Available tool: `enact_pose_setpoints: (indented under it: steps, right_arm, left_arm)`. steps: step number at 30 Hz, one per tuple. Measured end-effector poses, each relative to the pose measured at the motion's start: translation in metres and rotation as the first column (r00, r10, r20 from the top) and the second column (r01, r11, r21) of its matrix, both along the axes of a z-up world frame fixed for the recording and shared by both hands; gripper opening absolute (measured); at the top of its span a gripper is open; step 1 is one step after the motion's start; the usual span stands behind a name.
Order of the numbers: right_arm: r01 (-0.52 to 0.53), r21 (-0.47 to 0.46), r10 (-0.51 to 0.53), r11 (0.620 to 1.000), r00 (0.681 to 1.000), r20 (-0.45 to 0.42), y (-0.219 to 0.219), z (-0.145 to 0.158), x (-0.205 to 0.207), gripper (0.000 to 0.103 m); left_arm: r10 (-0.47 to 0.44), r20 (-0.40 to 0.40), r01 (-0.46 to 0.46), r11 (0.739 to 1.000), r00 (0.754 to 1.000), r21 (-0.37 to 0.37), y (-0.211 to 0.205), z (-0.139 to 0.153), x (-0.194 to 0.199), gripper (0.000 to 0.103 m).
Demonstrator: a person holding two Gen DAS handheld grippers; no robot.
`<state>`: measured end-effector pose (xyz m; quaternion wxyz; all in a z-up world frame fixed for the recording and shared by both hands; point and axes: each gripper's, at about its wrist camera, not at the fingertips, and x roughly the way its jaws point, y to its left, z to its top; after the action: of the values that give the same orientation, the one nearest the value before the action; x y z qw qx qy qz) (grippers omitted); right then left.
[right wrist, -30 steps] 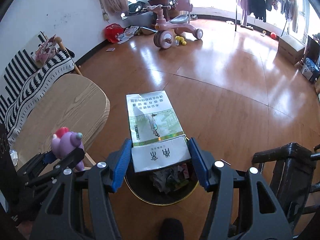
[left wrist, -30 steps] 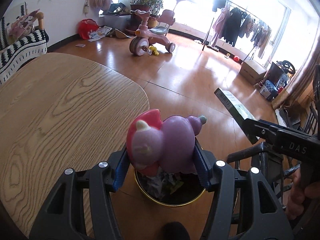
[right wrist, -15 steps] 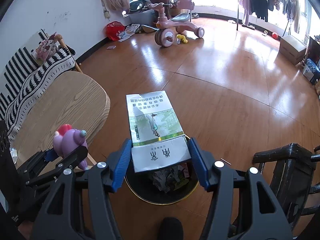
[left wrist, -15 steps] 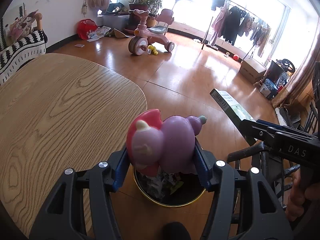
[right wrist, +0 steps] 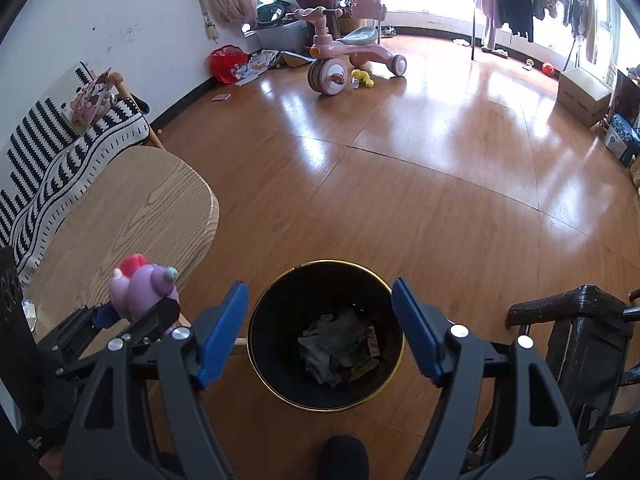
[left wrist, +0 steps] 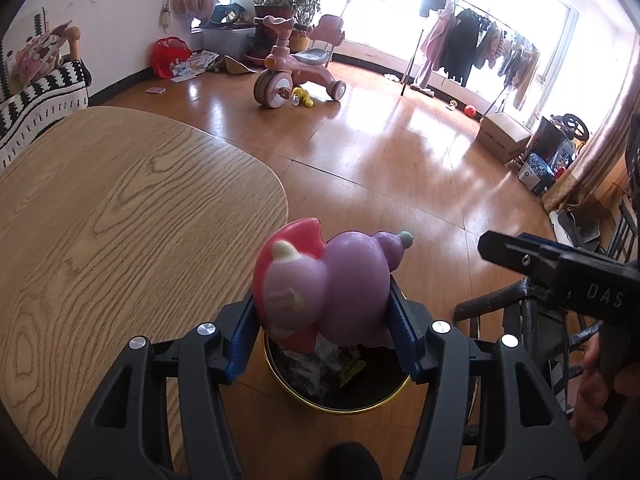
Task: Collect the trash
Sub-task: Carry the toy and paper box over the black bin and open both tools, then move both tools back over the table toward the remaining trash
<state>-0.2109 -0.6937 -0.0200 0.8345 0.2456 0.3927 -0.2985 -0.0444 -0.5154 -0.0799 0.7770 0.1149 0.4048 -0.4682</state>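
Observation:
My left gripper (left wrist: 322, 320) is shut on a purple and red toy figure (left wrist: 328, 284) and holds it above the black trash bin with a gold rim (left wrist: 340, 408). The toy also shows in the right wrist view (right wrist: 142, 286). My right gripper (right wrist: 320, 328) is open and empty, directly above the bin (right wrist: 256, 320). Crumpled paper and wrappers (right wrist: 340, 344) lie inside the bin. The green and white box is not in sight.
A wooden table (left wrist: 100, 220) is at the left, its rounded edge beside the bin. A dark wooden chair (right wrist: 580, 340) stands at the right. A pink tricycle (right wrist: 340, 60) and a cardboard box (right wrist: 584, 92) are far off on the wood floor.
My right gripper has opened and the green and white box it held is gone from it. My left gripper still holds the toy over the bin.

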Motion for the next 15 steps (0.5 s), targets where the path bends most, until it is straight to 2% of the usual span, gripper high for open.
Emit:
enact_pose_setpoints:
  steps: [5,7,8,15]
  right_arm:
    - [0.028,-0.006,-0.028,1.0,0.999,0.016,-0.001,0.002,-0.005,0.073]
    - [0.035,-0.005,-0.035,0.999,0.999,0.023,0.0,0.003,-0.006,0.075]
    - [0.037,-0.007,-0.037,0.999,0.999,0.023,0.001,0.002,-0.007,0.075]
    - [0.036,-0.01,-0.036,0.999,0.999,0.023,0.002,0.002,-0.007,0.075]
  left_arm:
    - [-0.029,-0.008,0.029,1.0,1.0,0.008,-0.009,-0.005,0.0,0.06]
    - [-0.032,-0.004,0.032,0.999,0.999,0.01,-0.012,-0.007,-0.002,0.073]
    - [-0.033,-0.003,0.033,0.999,0.999,0.003,-0.012,-0.007,-0.002,0.075]
    - [-0.035,-0.02,0.035,0.999,0.999,-0.01,-0.015,-0.009,-0.004,0.076]
